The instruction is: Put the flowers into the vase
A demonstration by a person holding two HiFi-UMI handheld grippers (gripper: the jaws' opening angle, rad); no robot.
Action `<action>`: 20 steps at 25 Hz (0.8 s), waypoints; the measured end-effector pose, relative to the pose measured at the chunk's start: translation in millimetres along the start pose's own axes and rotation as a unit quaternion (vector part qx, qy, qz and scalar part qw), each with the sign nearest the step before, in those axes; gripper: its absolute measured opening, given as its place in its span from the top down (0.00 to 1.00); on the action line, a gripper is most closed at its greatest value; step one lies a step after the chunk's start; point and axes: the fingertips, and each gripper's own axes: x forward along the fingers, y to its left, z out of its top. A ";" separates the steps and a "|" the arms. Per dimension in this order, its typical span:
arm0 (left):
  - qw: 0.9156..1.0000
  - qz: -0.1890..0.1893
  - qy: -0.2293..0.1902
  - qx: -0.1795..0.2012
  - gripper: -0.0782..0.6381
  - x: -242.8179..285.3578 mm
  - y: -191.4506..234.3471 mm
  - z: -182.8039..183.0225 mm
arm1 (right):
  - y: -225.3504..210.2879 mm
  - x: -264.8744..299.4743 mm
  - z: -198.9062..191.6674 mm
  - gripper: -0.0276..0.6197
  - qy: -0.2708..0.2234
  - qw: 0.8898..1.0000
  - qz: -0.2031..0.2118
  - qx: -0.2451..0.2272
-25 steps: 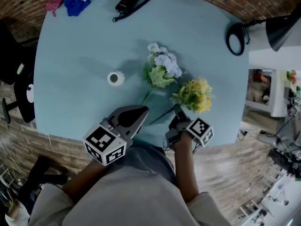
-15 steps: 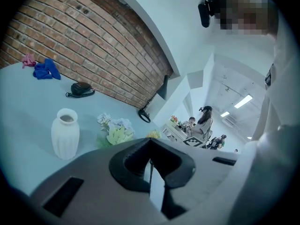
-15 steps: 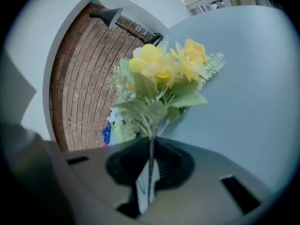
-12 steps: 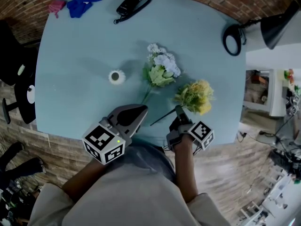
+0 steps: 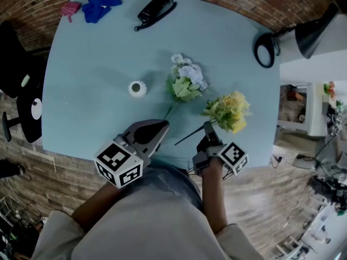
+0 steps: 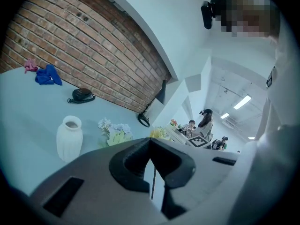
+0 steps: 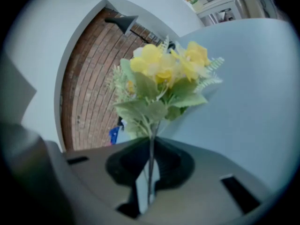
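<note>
A small white vase (image 5: 137, 88) stands upright on the pale blue table (image 5: 87, 112); it also shows in the left gripper view (image 6: 69, 138). To its right a bunch of white and pale blue flowers (image 5: 186, 80) lies flat on the table. My right gripper (image 5: 208, 128) is shut on the thin stem of the yellow flowers (image 5: 230, 111), holding them just above the table; the stem runs between its jaws (image 7: 151, 142) below the yellow blooms (image 7: 164, 74). My left gripper (image 5: 162, 124) is shut and holds nothing, near the table's front edge.
At the far edge lie a black phone handset (image 5: 155, 7), a blue cloth (image 5: 100, 4) and a pink item (image 5: 70, 8). A black desk lamp (image 5: 312, 34) with a round base (image 5: 265, 50) stands at the right corner. A black chair (image 5: 16, 91) is off the left edge.
My right gripper has risen a little with the yellow flowers, lifting their stem off the table. The left gripper has stayed where it was.
</note>
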 end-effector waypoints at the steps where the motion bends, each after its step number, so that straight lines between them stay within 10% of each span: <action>1: 1.000 0.001 -0.003 0.000 0.86 -1.3 0.2 0.8 | 2.0 -0.8 0.2 0.89 -0.001 1.000 0.001 -0.003; 20: 0.998 0.033 -0.052 0.010 0.86 -30.6 8.3 22.9 | 70.1 -8.4 -5.2 0.89 0.002 0.995 0.058 -0.084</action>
